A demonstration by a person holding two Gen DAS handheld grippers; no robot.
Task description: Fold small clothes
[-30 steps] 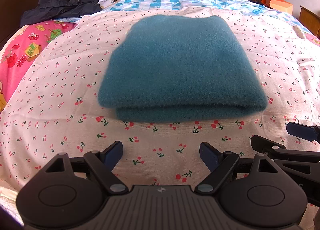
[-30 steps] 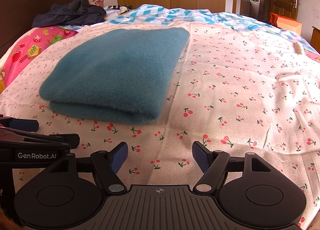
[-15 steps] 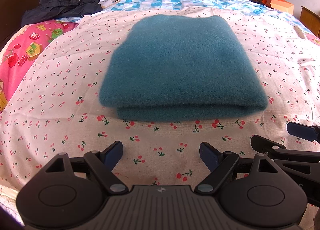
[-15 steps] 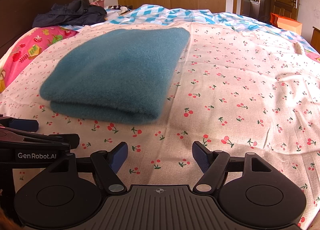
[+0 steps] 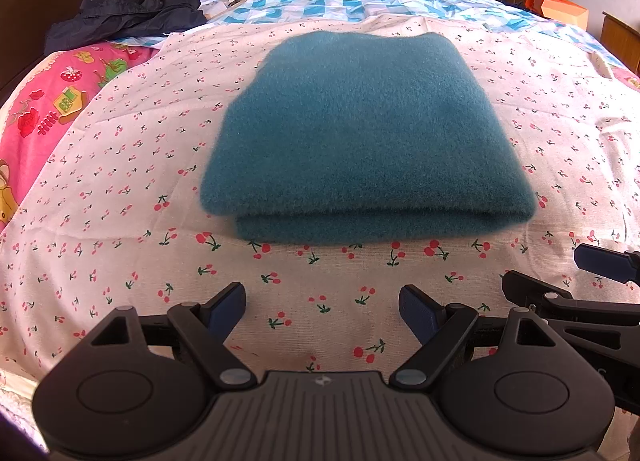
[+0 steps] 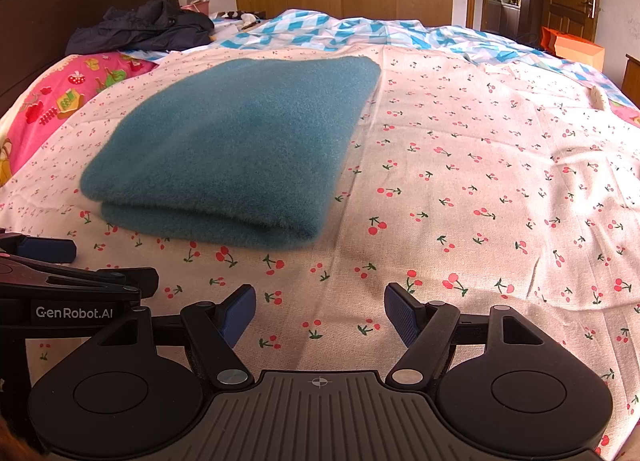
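A teal fleece garment (image 5: 364, 137) lies folded into a thick rectangle on the cherry-print sheet (image 5: 120, 221), in the middle of the left wrist view and toward the centre left of the right wrist view, its doubled fold edge facing the cameras. The left gripper (image 5: 322, 311) sits at the bottom of its own frame, tilted down toward the sheet, jaws spread wide with only printed cloth between the blue pads and nothing touching them. The right gripper (image 6: 320, 315) holds the same downward tilt, jaws likewise wide and empty (its neighbour's black linkage shows at the lower left edge). Both stand just short of the garment's near edge, close beside each other.
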